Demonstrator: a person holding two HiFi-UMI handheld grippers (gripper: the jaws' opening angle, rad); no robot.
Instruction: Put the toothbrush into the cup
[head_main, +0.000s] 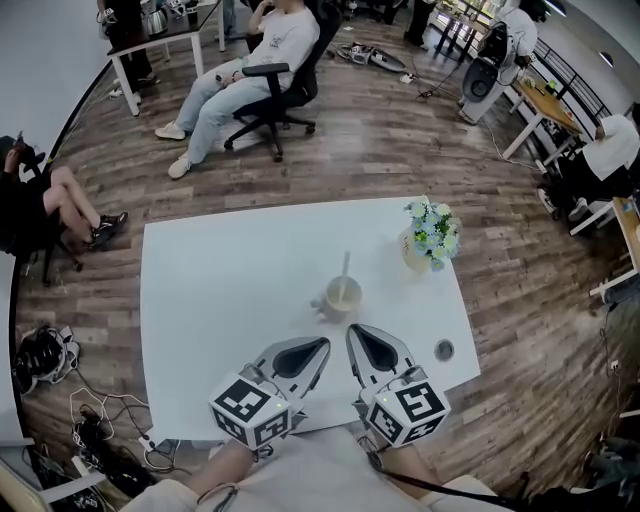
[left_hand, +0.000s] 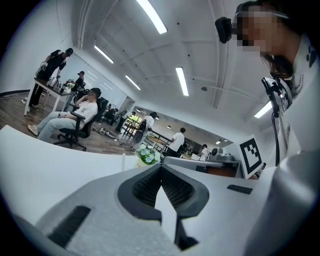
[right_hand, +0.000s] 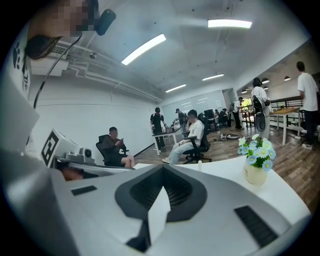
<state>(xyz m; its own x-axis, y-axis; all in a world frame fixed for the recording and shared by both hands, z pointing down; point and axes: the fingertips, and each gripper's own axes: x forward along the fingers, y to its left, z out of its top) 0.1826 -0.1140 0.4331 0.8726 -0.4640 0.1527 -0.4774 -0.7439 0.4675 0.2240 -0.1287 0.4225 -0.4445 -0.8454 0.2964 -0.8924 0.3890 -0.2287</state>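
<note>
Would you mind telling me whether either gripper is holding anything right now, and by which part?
Nothing is held. The left gripper and right gripper are both shut and empty, and the toothbrush stands in the cup.

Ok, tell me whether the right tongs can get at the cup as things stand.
Probably yes. The right tongs point at the cup with only bare table between; they are shut, so must open first. The toothbrush already stands in it.

Left half of white rectangular table (head_main: 220, 320) left bare. Centre occupied by cream mug (head_main: 340, 297) with pale toothbrush (head_main: 346, 266) upright inside. Far right corner blocked by cream vase of blue-white flowers (head_main: 431, 238).
</note>
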